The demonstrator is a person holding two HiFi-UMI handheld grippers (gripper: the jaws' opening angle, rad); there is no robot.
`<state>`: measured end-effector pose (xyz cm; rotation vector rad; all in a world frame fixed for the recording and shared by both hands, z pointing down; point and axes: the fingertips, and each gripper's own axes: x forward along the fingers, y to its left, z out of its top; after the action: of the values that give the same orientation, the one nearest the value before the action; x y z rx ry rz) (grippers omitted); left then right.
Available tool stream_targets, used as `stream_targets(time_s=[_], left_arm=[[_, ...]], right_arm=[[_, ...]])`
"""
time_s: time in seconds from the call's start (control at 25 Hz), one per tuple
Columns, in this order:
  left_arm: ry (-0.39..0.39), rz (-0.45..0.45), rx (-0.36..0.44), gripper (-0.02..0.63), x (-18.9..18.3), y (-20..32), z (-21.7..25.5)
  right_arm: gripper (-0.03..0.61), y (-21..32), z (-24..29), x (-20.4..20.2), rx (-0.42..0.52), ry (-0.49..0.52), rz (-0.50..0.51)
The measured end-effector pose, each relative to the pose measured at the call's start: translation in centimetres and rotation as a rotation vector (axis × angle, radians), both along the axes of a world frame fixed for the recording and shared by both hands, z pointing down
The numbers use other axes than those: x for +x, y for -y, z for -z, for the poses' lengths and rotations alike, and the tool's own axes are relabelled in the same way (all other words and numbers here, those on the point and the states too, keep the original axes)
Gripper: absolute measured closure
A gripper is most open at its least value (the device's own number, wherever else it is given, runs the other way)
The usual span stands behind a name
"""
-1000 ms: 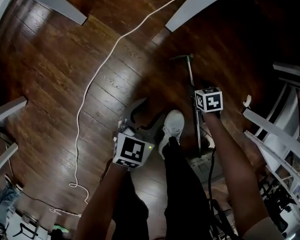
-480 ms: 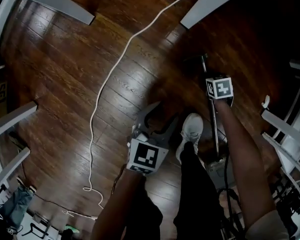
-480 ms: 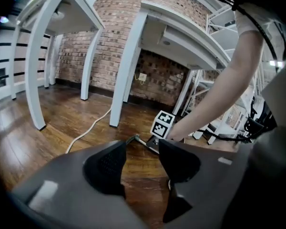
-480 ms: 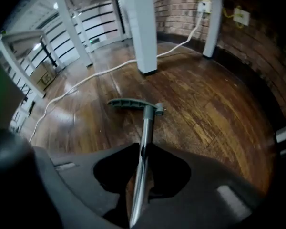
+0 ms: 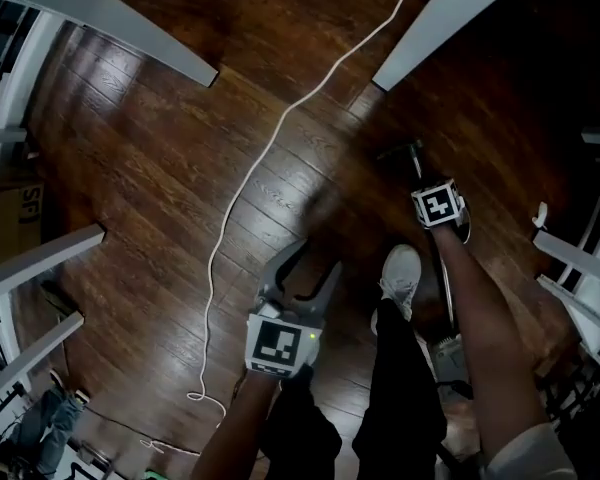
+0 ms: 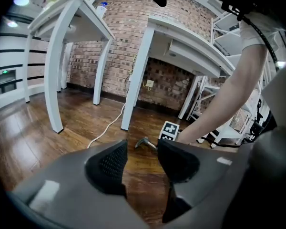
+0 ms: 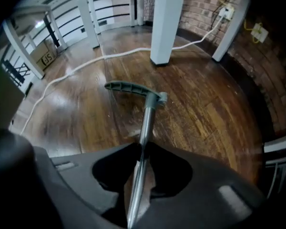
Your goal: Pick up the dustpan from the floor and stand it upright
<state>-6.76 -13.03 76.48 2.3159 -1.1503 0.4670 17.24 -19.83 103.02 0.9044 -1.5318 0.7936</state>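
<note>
The dustpan lies on the dark wood floor at my right, its thin metal shaft (image 5: 446, 286) running from the pan (image 5: 450, 354) near my feet to a green grip (image 5: 401, 154) at the far end. My right gripper (image 5: 433, 224) points straight down and is shut on the shaft (image 7: 146, 126) just behind the grip (image 7: 131, 89). The left gripper (image 5: 310, 258) hangs in the air to the left of my shoe, jaws open and empty. In the left gripper view the open jaws (image 6: 142, 159) frame the grip (image 6: 144, 142) and the right gripper's marker cube (image 6: 169, 130).
A white cable (image 5: 270, 158) snakes across the floor from the far wall to my left. White table legs (image 5: 450, 16) (image 5: 130, 18) stand ahead, more white frames (image 5: 35, 258) at the left and shelving (image 5: 580, 278) at the right. My white shoe (image 5: 400, 273) is beside the shaft.
The right gripper has sunk onto the shaft. The left gripper has swung forward, so its open jaws now show past the marker cube.
</note>
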Motion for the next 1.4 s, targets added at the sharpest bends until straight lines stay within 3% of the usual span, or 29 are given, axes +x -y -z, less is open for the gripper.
stream_targets(time_s=[0.12,0.2,0.36,0.56,0.68,0.8,0.92,1.12,1.28,1.4], left_arm=[[-0.023,0.038,-0.008,0.393,-0.3,-1.1,3.1],[-0.049,0.009,0.004,0.393,0.9,-2.0,6.5],[-0.118,-0.163,0.077,0.393,5.6,-3.3,16.4],[-0.17,-0.327,0.096,0.397,12.5,-10.5,28.2],[-0.231,-0.479,0.127,0.399,16.6,-15.0,33.8],[-0.264,-0.577,0.093,0.399,19.5,-19.8,35.7],[-0.274,-0.646,0.088,0.399,22.7,-24.2,36.7],[-0.236,-0.696,0.139,0.399,24.4,-30.4,40.6],[-0.119,-0.648,0.249,0.399,24.7,-32.9,44.6],[-0.011,-0.565,0.347,0.399,23.2,-39.0,50.0]], right_arm=[[0.509,-0.4,7.4,-2.3,0.116,0.093,0.027],[0.509,-1.2,14.2,-2.4,0.22,0.12,0.048],[0.512,-4.8,28.4,-0.1,0.392,0.111,-0.046],[0.512,-14.2,42.9,6.3,0.535,0.048,-0.162],[0.512,-21.9,48.9,11.5,0.62,-0.003,-0.334],[0.512,-29.8,52.3,15.7,0.673,-0.031,-0.483],[0.511,-37.5,53.9,19.8,0.656,-0.069,-0.58],[0.508,-48.4,54.9,19.6,0.573,-0.064,-0.696],[0.508,-50.4,54.8,19.9,0.59,0.094,-0.723],[0.49,-56.0,56.4,16.6,0.631,0.287,-0.784]])
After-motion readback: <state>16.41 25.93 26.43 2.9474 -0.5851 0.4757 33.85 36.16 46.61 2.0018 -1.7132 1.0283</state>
